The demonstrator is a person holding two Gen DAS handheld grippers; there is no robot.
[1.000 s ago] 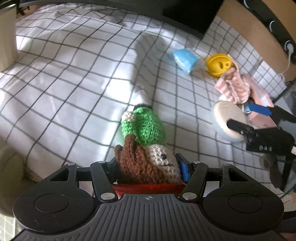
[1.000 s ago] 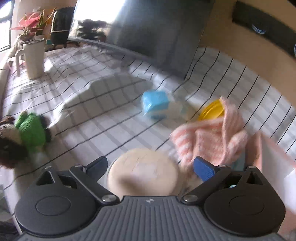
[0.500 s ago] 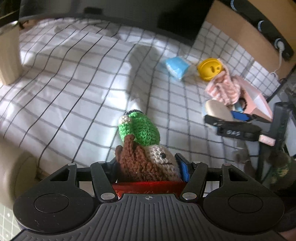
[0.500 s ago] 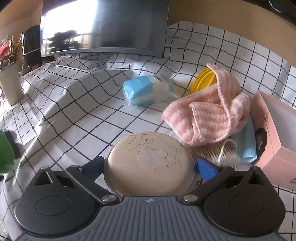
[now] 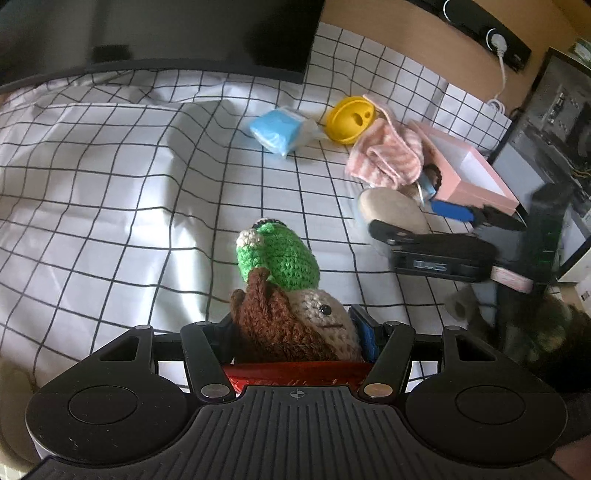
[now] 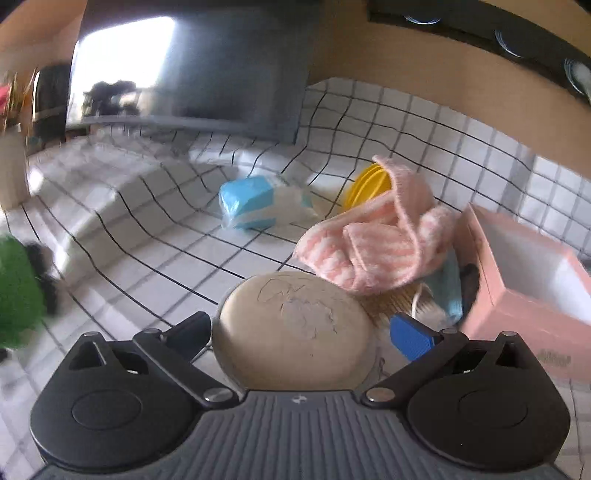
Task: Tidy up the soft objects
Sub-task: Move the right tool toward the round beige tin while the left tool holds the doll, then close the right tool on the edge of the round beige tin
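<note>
Deep between fingers (image 5: 364,334): crochet doll (image 5: 291,295).

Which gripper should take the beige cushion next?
Right. The right gripper is open with the beige cushion between its jaws; the left gripper is shut on the crochet doll.

One camera sits on the left hand-held gripper (image 5: 295,328) and looks down at a slant over the checked cloth (image 5: 110,184), fairly high up, toward the dark screen (image 5: 166,33) at the back. The other camera sits on the right hand-held gripper (image 6: 295,332), lower and closer in. Both see the blue packet (image 5: 277,131) (image 6: 255,203), the yellow toy (image 5: 349,118) (image 6: 367,184), the pink towel (image 5: 386,158) (image 6: 376,251) and the pink box (image 5: 469,173) (image 6: 524,280). The left camera also sees the right one from the side.
</note>
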